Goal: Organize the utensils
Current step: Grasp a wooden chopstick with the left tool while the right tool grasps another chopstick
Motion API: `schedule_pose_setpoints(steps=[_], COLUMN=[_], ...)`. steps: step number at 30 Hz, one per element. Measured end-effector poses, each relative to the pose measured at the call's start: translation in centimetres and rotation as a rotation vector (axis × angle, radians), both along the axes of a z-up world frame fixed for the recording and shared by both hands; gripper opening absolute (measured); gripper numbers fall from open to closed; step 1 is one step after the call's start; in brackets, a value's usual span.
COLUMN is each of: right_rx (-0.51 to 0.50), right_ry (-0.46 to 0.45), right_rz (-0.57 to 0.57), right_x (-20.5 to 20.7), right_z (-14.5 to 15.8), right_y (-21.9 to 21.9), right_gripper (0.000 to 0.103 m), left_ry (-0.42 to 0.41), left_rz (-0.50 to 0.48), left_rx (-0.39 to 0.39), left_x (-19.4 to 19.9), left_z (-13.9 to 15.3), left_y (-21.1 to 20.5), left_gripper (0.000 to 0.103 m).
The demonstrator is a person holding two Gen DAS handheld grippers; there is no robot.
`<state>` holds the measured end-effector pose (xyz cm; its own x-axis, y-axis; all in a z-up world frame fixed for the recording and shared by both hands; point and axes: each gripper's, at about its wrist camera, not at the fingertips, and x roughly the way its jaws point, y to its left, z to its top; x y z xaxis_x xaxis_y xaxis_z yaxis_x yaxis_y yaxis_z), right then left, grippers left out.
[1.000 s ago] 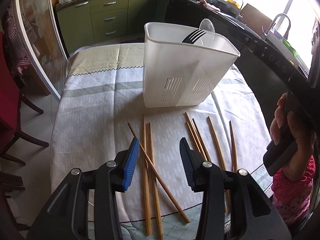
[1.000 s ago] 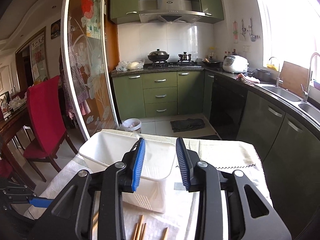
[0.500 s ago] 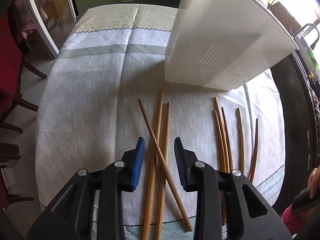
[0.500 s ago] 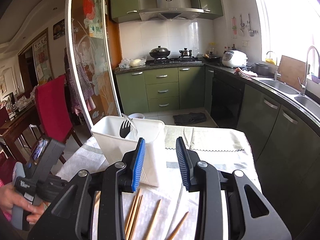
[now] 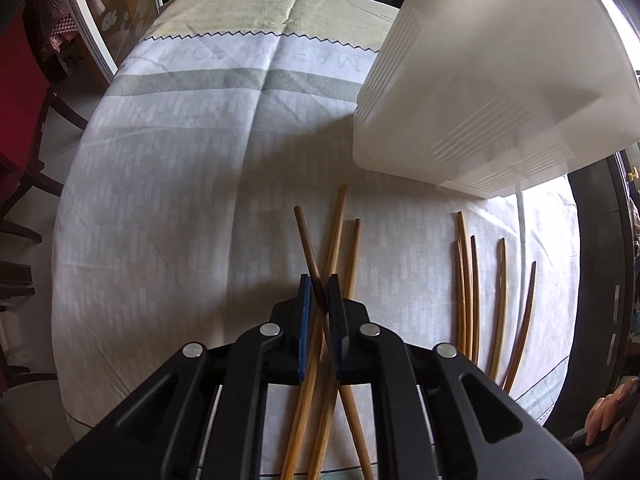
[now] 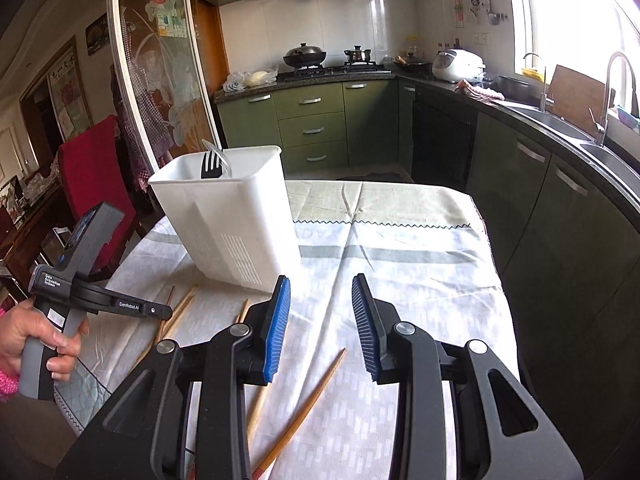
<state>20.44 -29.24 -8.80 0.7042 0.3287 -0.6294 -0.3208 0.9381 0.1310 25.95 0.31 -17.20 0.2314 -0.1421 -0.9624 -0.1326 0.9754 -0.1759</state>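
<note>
pinching: my left gripper (image 5: 319, 294) has just closed its blue pads on the dark chopstick (image 5: 307, 245), low in the middle of the left wrist view; the jaws are almost together with that one stick between them.
dark chopstick: it slants up and to the left from the pads, crossing over two lighter chopsticks (image 5: 335, 236) that lie on the cloth and run down under my gripper.
other chopsticks: five more (image 5: 471, 280) lie side by side at the right of the left wrist view, apart from the three at centre, none of them touched.
white holder (image 5: 472, 92): upper right of the left wrist view, standing on the tablecloth (image 5: 180, 184), just above the tips of the chopsticks.
holder from the other side: in the right wrist view the white holder (image 6: 236, 216) sits left of centre with a black fork (image 6: 210, 166) and a clear utensil standing inside it.
right gripper (image 6: 321, 322): lower middle of the right wrist view, jaws partly open with nothing between the pads, hanging over the cloth; one loose chopstick (image 6: 308, 408) lies below it.
left hand (image 6: 28, 340): at the left edge of the right wrist view, wrapped around the handle of my left gripper (image 6: 166, 312), whose nose points down at the chopsticks there.
</note>
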Motion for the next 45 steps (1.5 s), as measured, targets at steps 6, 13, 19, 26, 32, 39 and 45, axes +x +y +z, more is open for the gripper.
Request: schedule_pose_setpoints(steps=[6, 13, 19, 26, 32, 39, 45], right_rx=[-0.024, -0.087, -0.154, -0.266, -0.235, -0.203, -0.129], right_ry=[0.234, 0.441, 0.504, 0.515, 0.565, 0.565, 0.558], right_rz=[0.037, 0.021, 0.006, 0.005, 0.001, 0.001, 0.012], right_x=[2.1, 4.0, 4.6, 4.8, 5.9, 6.4, 5.8], right_z=[-3.7, -8.7, -9.7, -10.1, -10.1, -9.6, -8.4], right_y=[0.8, 1.8, 2.6, 4.9, 5.3, 4.4, 2.0], right_gripper=[0.040, 0.041, 0.034, 0.024, 0.008, 0.006, 0.006], left_ry=[-0.025, -0.094, -0.192, -0.286, -0.295, -0.167, -0.084], left_rz=[-0.031, -0.088, -0.144, -0.207, -0.241, -0.252, -0.282], left_rx=[-0.002, 0.013, 0.025, 0.026, 0.018, 0.038, 0.083], left_x=[-0.1, -1.5, -3.2, -5.1, -5.8, -4.5, -2.8], left_z=[0.6, 2.7, 5.5, 7.9, 8.3, 5.0, 1.9], left_y=[-1.1, -2.2, -3.0, -4.2, -4.6, -4.8, -6.2], left_gripper=[0.006, 0.006, 0.006, 0.006, 0.006, 0.006, 0.007])
